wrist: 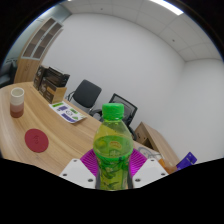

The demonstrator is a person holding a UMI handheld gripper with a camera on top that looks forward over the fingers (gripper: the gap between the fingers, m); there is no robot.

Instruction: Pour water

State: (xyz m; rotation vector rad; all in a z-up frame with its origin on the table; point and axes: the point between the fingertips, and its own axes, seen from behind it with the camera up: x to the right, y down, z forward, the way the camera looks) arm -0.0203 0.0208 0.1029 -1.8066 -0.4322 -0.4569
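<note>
Wooden tabletop (45, 120) stretches away to the left of the gripper (112, 172), carrying a tall cup (18, 100) with a pale lid and dark contents far out to the left, well apart from the fingers. Nearer, also left of the fingers, lies a round red coaster (38, 139). Beyond it a stack of printed papers (68, 112) rests on the table, with a low wooden shelf unit (48, 80) against the white wall behind.

Between the fingers stands a green plastic bottle (113, 140) with a green cap, upright, its label showing at the bottom. Both magenta pads (101, 160) press against its sides, so the jaws are clenched on the bottle, which is lifted above the table's near edge.

Beyond the bottle, two dark office chairs (88, 95) sit at the table's far side, one just left of the bottle's cap and one behind it. To the right of the fingers a purple object (187, 160) shows low down; what it is cannot be told.
</note>
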